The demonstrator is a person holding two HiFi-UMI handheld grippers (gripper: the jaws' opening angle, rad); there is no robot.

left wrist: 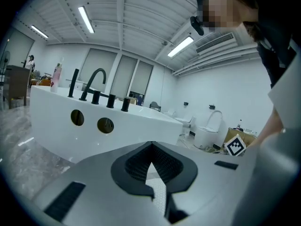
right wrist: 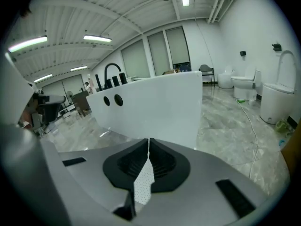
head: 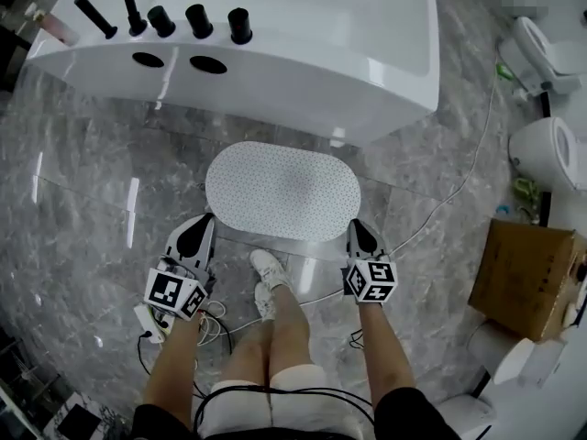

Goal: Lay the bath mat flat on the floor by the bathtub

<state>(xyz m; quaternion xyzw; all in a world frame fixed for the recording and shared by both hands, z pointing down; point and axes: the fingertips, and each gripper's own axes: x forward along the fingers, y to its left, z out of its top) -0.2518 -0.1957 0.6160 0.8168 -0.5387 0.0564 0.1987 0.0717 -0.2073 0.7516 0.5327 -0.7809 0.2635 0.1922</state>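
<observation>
A white oval bath mat with a dotted surface lies spread out level over the grey marble floor, just in front of the white bathtub. I cannot tell whether it rests on the floor or hangs just above it. My left gripper is shut on the mat's near left edge, and my right gripper is shut on its near right edge. In the left gripper view the mat shows between the closed jaws of the left gripper. In the right gripper view the mat is pinched in the right gripper.
The tub carries a black faucet and knobs at its left end. White toilets and a cardboard box stand at the right. A white cable runs across the floor. The person's shoe is just behind the mat.
</observation>
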